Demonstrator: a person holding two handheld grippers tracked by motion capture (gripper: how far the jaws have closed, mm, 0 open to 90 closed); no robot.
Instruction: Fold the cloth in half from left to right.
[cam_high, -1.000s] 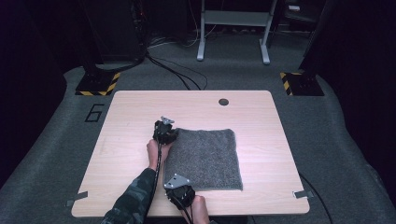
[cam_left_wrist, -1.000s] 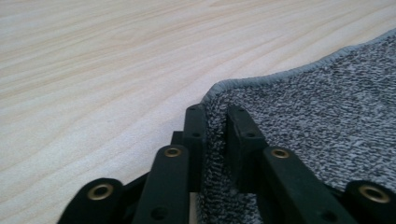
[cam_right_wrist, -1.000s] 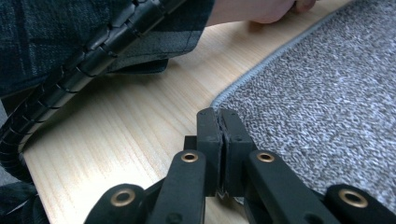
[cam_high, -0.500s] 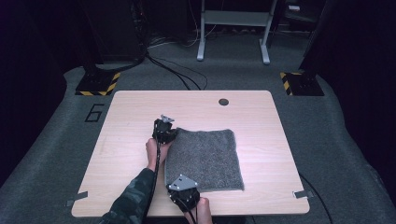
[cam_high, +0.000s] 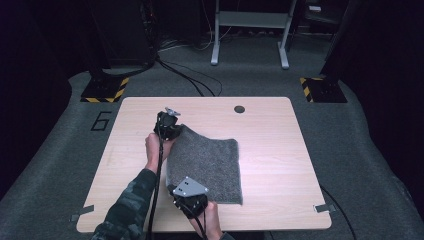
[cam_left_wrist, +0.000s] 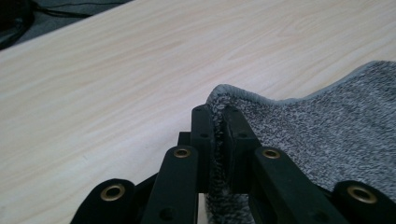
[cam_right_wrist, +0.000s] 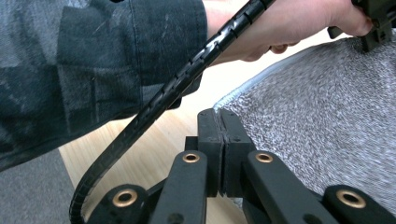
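Jaws of both grippers — left gripper (cam_high: 170, 125), right gripper (cam_high: 192, 200) — have lifted the towel (cam_high: 210, 160) edge.

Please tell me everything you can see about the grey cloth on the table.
The grey cloth is a roughly rectangular piece of speckled, towel-like fabric with a stitched hem. It lies mostly flat on the wooden table. The left tool is shut on its far left corner, which is raised off the wood. The right tool is shut on its near left corner.

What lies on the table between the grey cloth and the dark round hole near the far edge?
Nothing: in the high view the stretch between the grey cloth and the round hole is bare wood of the table.
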